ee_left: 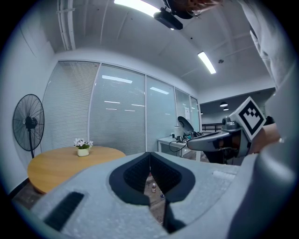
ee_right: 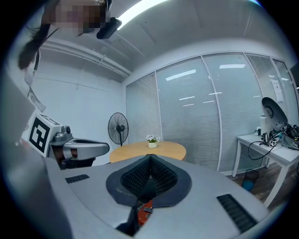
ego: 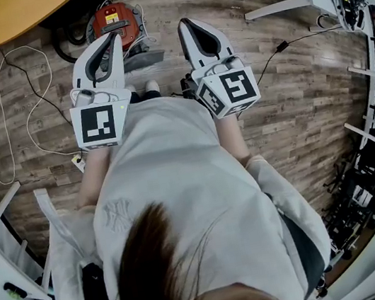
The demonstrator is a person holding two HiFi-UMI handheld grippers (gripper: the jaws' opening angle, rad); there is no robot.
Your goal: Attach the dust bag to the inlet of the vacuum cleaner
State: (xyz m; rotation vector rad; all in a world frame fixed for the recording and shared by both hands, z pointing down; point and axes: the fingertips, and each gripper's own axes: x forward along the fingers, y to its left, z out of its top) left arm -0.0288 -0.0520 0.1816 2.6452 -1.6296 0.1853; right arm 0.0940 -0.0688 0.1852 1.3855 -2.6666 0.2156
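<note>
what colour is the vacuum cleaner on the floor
The vacuum cleaner is orange-red with black parts, best in the head view.

Ahead of me, the wood-plank floor (ego: 310,110) carried a red vacuum cleaner (ego: 116,20), a looped white cable (ego: 48,64) on its left and a black cable (ego: 282,45) on the right.

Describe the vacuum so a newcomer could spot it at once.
Find the round wooden table at the head view's top left. On the floor just right of its edge, ahead of the left claw, sits the vacuum: the only red thing there.
</note>
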